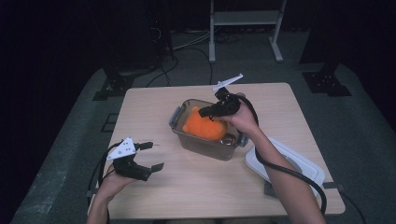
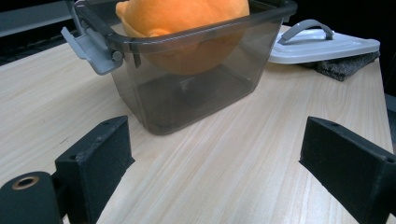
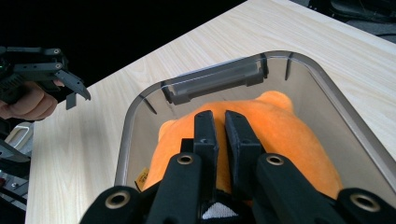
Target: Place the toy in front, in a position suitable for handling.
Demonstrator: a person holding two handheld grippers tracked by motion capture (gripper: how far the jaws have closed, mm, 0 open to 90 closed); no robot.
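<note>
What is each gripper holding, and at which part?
The right gripper pinches the orange plush toy at its top, inside the bin. The left gripper is open and holds nothing.

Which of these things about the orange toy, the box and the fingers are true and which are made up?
1. The orange plush toy sits in the clear box. True.
2. The white lid is clipped onto the box. False: it lies on the table beside the box.
3. The right gripper has its fingers nearly together over the toy. True.
4. The left gripper holds the toy. False: it is open over bare table, holding nothing.
5. The box is tipped on its side. False: it stands upright.
</note>
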